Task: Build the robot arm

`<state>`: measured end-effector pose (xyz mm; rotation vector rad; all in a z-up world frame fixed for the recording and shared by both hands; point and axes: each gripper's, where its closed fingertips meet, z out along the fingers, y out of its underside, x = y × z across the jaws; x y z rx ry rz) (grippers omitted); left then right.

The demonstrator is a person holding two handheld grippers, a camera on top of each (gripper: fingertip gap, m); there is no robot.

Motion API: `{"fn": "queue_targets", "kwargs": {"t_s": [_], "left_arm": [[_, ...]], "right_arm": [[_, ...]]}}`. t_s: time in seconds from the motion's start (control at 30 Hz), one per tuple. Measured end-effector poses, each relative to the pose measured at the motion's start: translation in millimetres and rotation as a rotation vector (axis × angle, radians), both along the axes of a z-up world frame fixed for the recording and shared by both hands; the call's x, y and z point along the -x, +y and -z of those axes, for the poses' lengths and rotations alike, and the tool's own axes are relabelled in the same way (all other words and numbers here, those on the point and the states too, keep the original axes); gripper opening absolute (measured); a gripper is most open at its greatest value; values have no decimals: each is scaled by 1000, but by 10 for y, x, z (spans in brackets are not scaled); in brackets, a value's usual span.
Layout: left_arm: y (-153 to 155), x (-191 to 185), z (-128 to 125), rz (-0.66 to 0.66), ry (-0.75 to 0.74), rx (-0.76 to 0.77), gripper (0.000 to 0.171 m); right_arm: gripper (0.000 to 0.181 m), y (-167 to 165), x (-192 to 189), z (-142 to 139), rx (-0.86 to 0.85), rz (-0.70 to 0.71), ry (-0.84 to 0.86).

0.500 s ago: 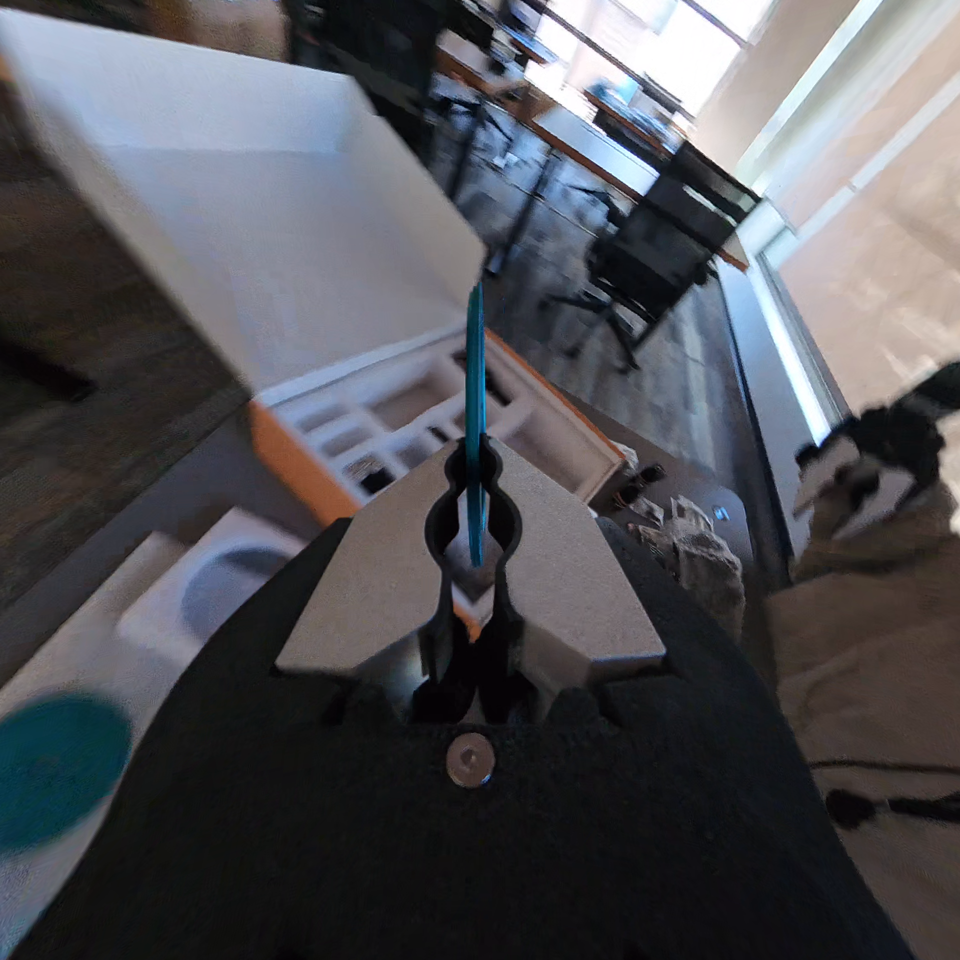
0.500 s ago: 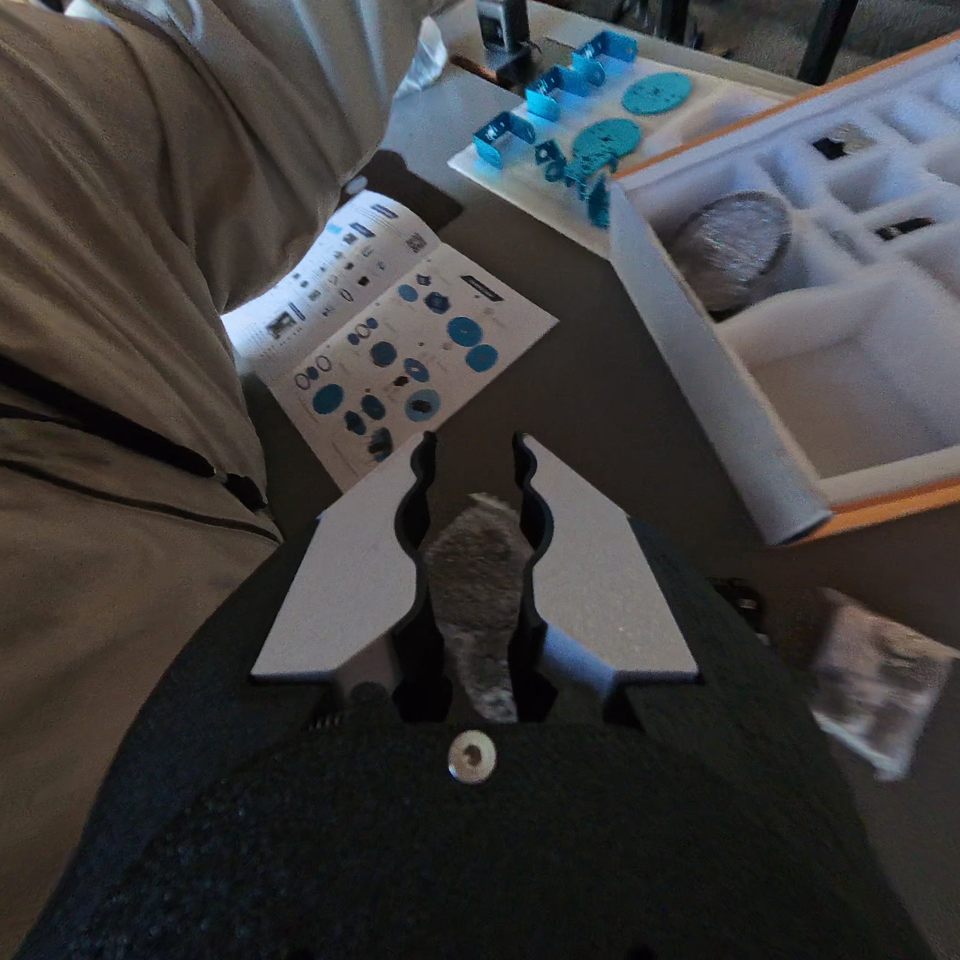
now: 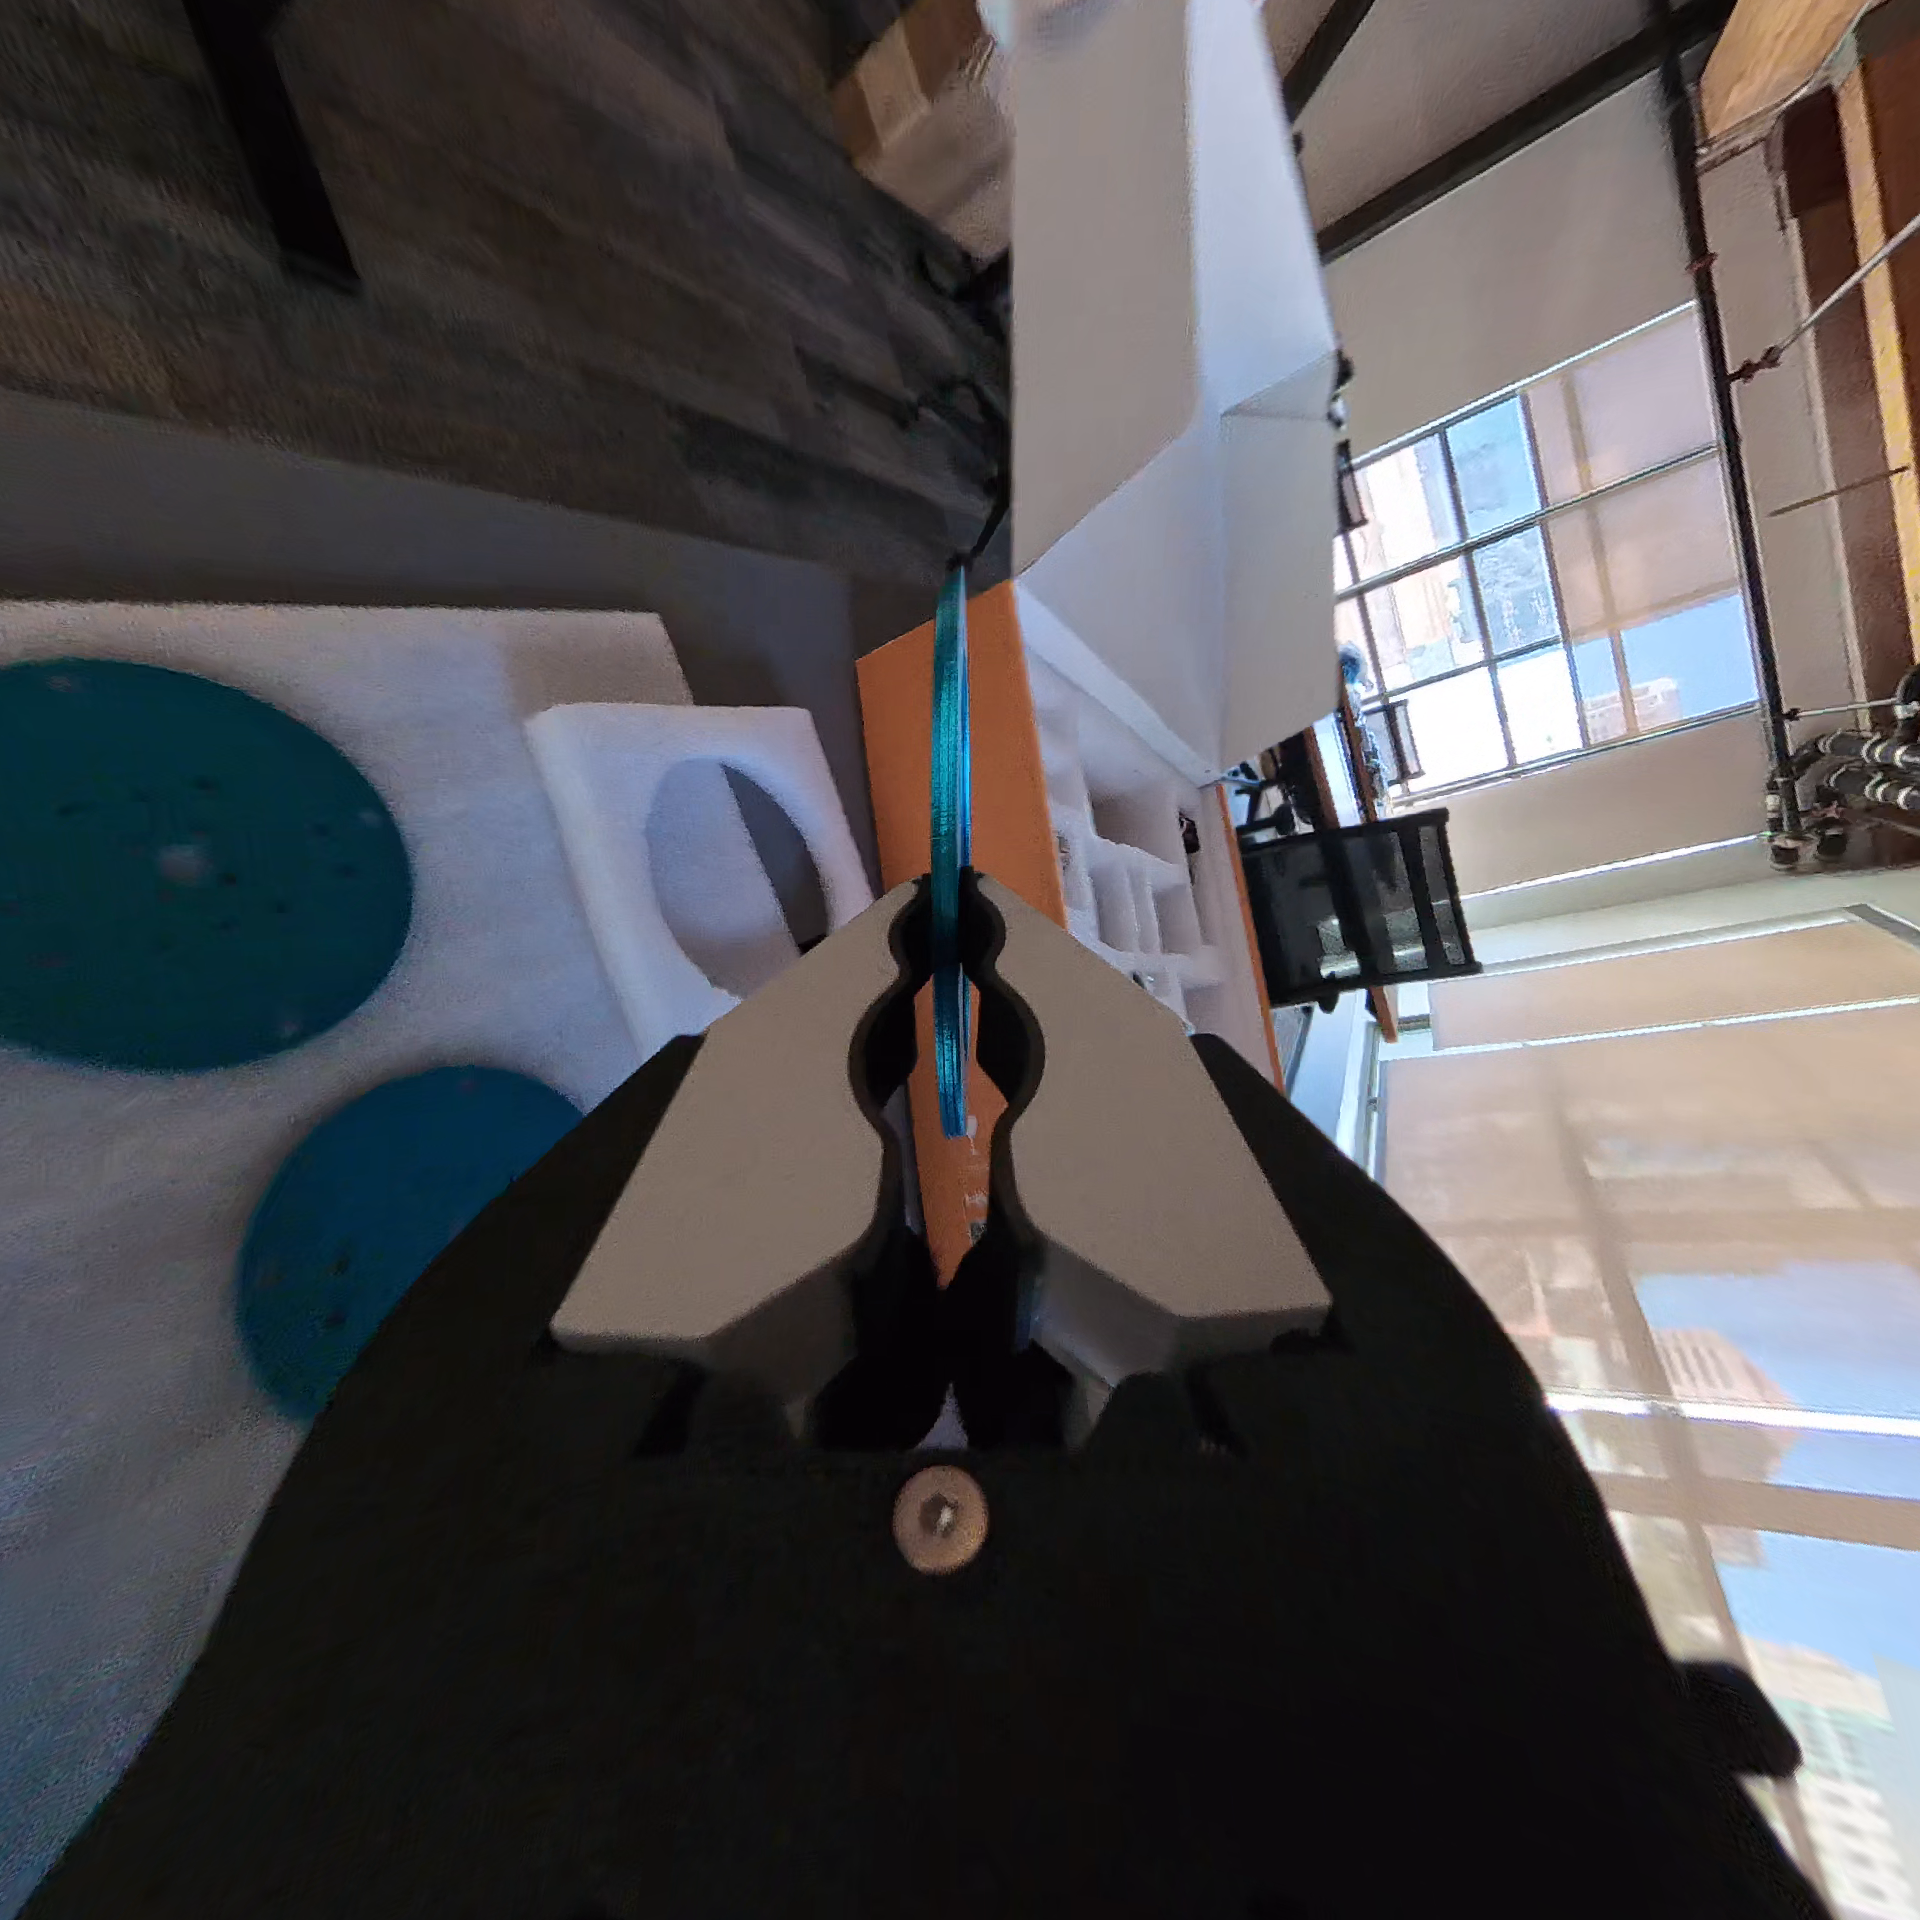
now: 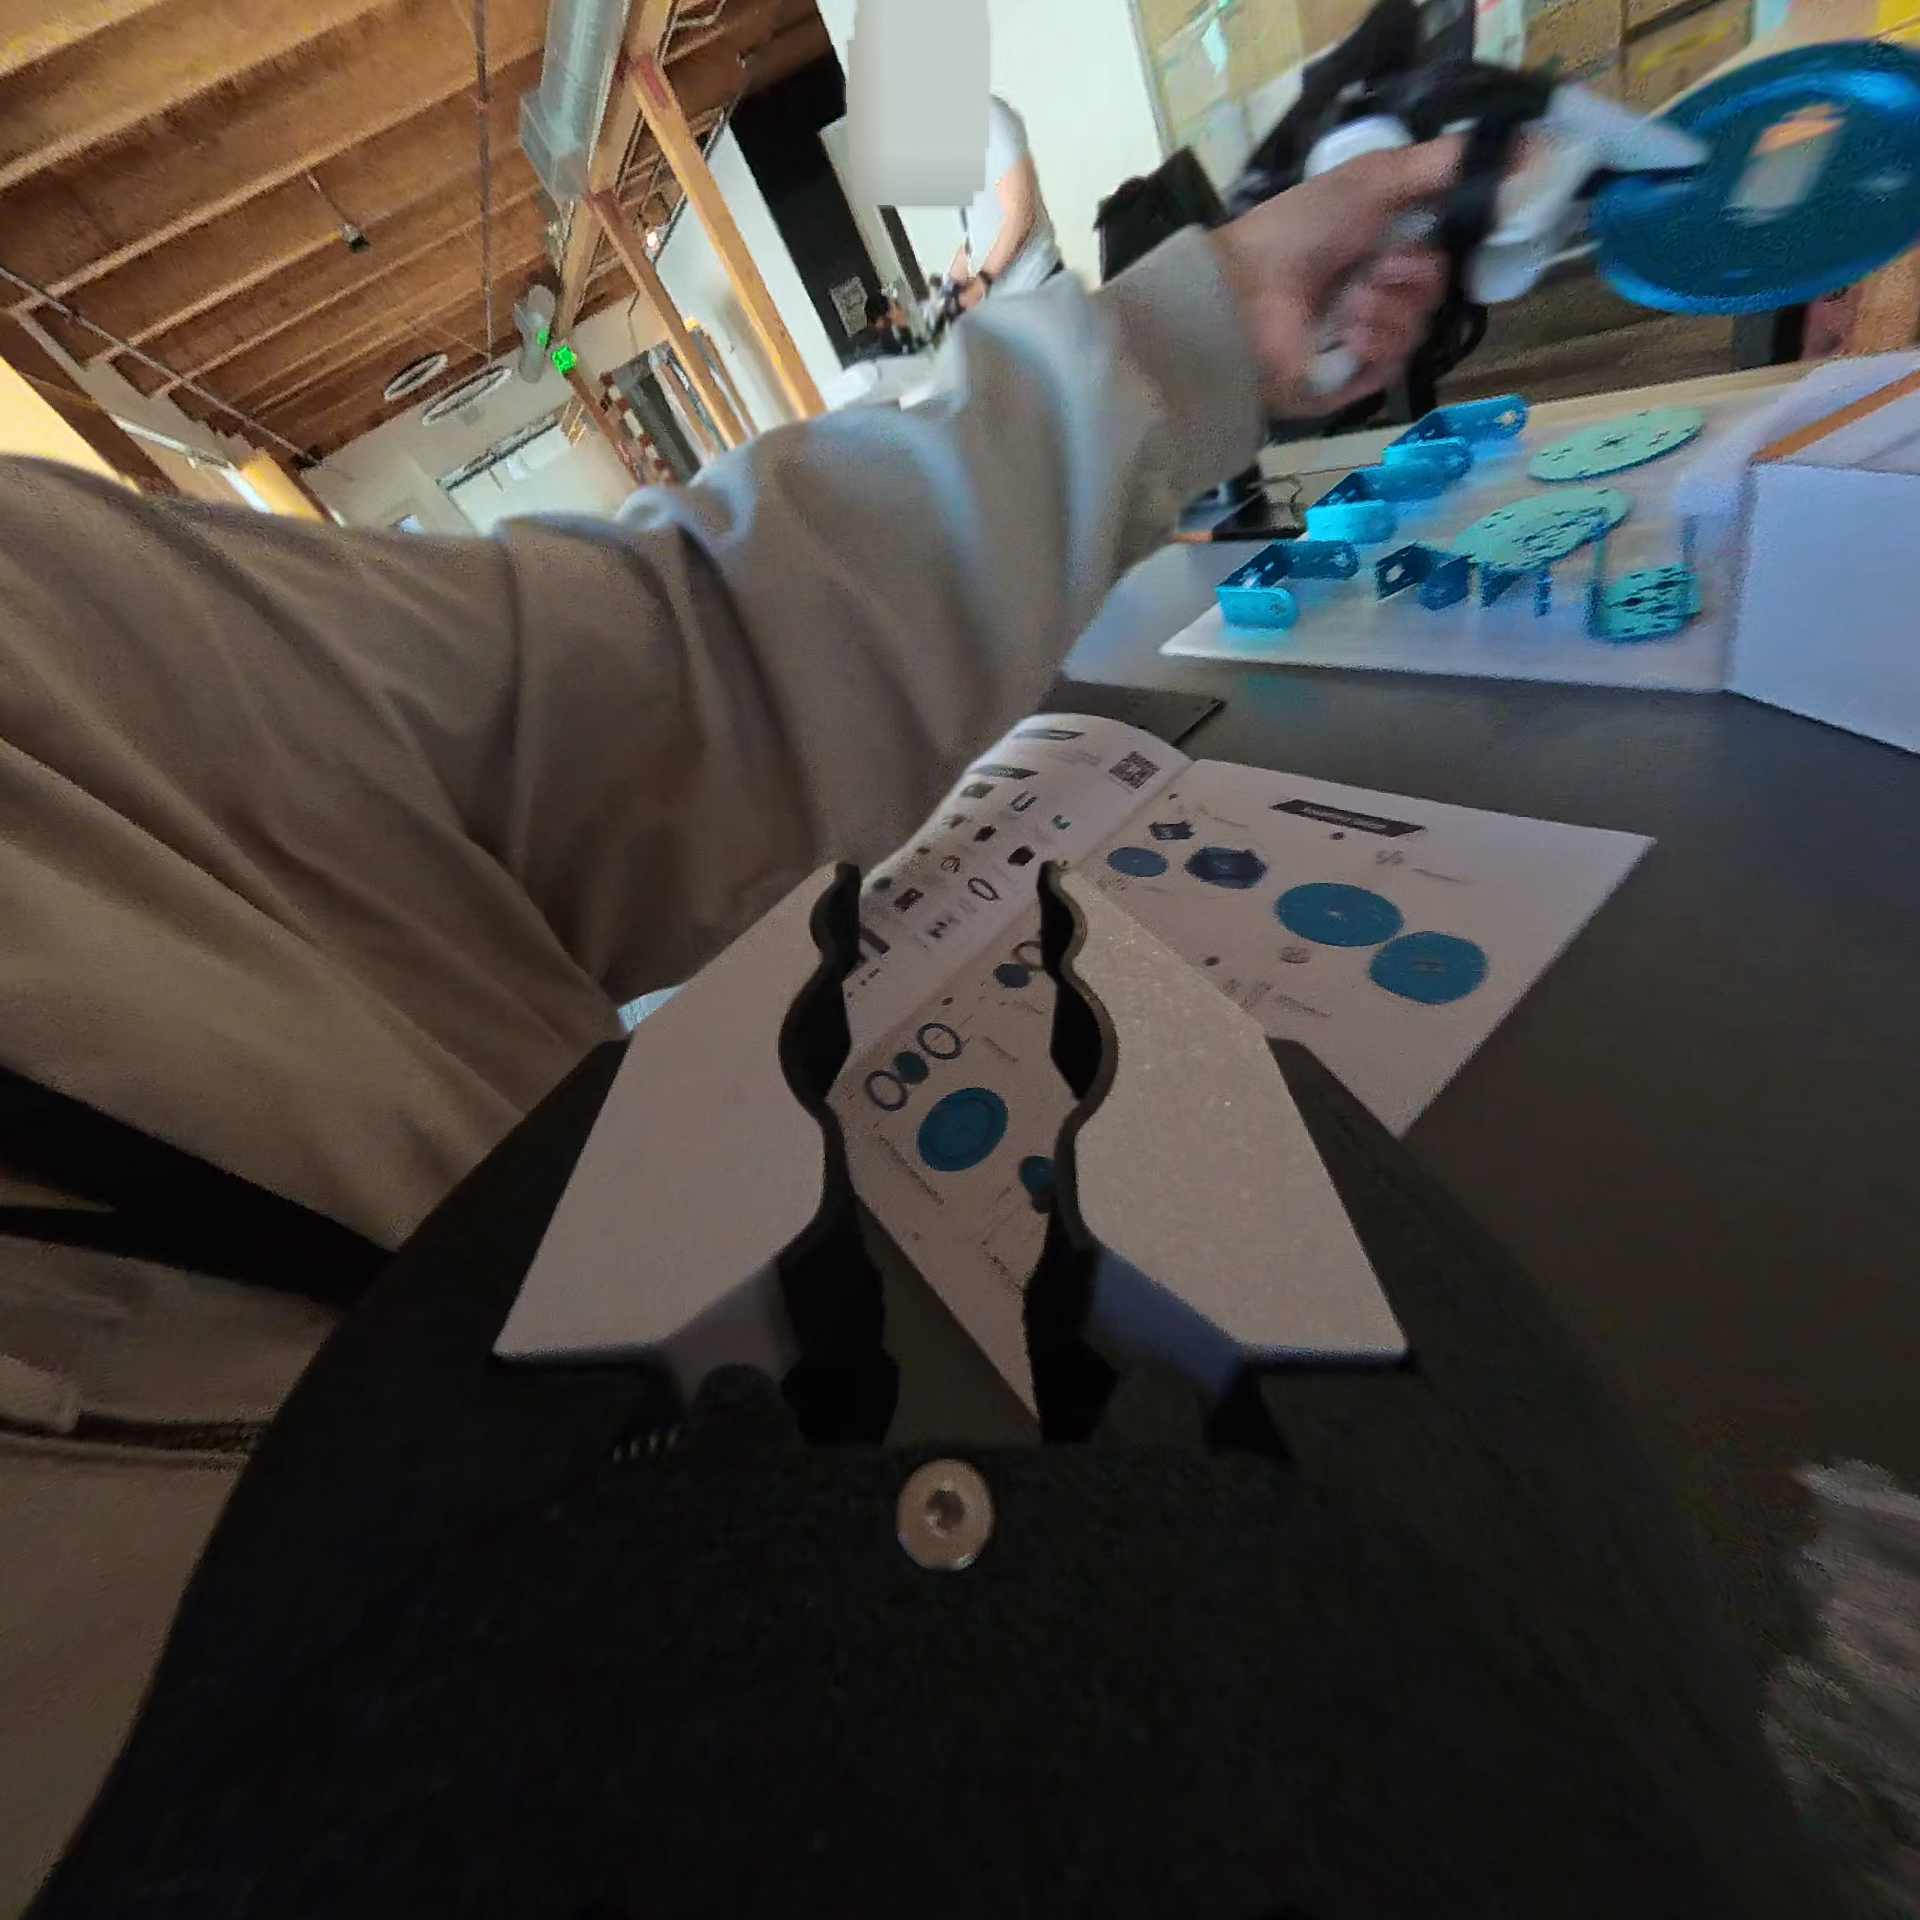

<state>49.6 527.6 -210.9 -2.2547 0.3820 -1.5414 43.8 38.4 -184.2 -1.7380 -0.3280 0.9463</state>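
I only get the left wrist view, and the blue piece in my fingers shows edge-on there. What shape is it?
Observer: In the right wrist view, the left gripper holds a round blue disc with its flat face showing, lifted clear of the table.
Operator: What is my right gripper doing?
Observer: The right gripper is open and empty, and an open booklet lies on the table under its fingers.
Operator: Any loose parts I can't see?
Observer: Several blue brackets lie on a white sheet beyond the booklet.
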Motion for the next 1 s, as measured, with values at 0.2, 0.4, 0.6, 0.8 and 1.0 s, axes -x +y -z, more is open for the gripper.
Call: {"fn": "queue_targets", "kwargs": {"t_s": [0.2, 0.4, 0.6, 0.8, 1.0], "left_arm": [[125, -453, 629, 19, -10, 183, 2], [-28, -482, 980, 98, 106, 302, 6], [-173, -302, 1100, 186, 354, 225, 27], [-257, -271, 1143, 196, 473, 156, 51], [-201, -152, 922, 107, 534, -5, 54]], "right_arm": [[33, -132, 346, 111, 19, -4, -48], [32, -175, 245, 217, 54, 4, -116], [39, -90, -743, -26, 140, 109, -362], [72, 582, -2147, -126, 272, 180, -551], [70, 1587, -3648, 712, 592, 406, -483]]}}
